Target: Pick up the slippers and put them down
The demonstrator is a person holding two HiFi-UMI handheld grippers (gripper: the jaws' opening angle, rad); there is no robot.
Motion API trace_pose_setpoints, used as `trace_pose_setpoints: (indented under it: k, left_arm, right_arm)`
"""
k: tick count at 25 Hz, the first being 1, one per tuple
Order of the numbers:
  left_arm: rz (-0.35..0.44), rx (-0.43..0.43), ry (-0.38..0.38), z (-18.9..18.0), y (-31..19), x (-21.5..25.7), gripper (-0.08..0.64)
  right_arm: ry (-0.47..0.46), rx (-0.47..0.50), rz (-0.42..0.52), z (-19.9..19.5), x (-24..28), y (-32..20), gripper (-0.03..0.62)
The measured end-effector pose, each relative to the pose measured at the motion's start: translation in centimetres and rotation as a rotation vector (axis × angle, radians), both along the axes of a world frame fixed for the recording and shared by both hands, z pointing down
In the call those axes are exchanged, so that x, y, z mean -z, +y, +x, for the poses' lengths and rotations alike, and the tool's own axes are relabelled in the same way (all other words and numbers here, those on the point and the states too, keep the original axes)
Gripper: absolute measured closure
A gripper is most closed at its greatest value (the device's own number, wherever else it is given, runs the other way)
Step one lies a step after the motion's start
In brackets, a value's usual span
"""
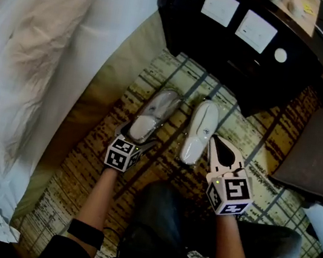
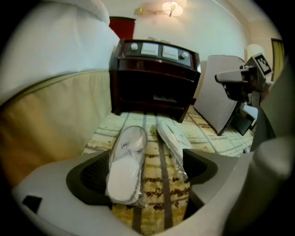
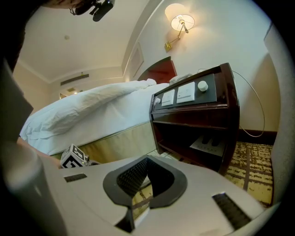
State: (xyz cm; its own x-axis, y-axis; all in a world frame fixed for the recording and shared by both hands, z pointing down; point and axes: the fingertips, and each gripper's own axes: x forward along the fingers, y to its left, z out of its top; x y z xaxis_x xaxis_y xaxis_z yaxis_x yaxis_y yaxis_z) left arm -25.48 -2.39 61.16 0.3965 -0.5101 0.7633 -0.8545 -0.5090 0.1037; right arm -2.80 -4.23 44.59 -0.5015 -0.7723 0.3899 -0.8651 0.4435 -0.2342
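Left hand-held gripper [image 1: 138,132] open wide, jaws either side of the heel of a white slipper [image 1: 154,115] in clear plastic wrap, heel nearer the left jaw, clear gap to the right jaw. Slipper flat on a patterned brown-and-cream carpet [image 1: 258,135], toe pointing away from that hand-held gripper toward a dark wooden bedside cabinet [image 1: 237,40]. Second white slipper [image 1: 199,132], also wrapped, just right of the first, roughly parallel, apart from it. Right hand-held gripper [image 1: 224,157] closed and empty, tip just beside the heel of that second slipper. White-covered bed [image 1: 41,44] off to the left of the left hand-held gripper.
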Motion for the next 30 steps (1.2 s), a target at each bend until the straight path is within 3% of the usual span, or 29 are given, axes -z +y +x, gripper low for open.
trace_pose_setpoints:
  k: [4,9,15,30]
  left_arm:
    - [-0.068,-0.004,-0.04,-1.4,-0.2,-4.7,0.032]
    - [-0.093,0.011,-0.048,-2.4,-0.8,-8.7,-0.006]
    - [-0.071,0.049,-0.045,-3.0,-1.1,-10.7,-0.015]
    - [-0.054,0.028,-0.126,-3.5,-0.9,-16.6,-0.011]
  right_arm:
    - [0.004,0.006,-0.016,-0.8,-1.6,-0.7,0.58]
    - [0.016,0.039,-0.046,-2.3,-4.0,-1.0,0.58]
    - [0.01,0.061,-0.06,-3.4,-5.6,-1.5,0.58]
    - [0.007,0.065,-0.081,-3.1,-7.5,-2.1,0.58]
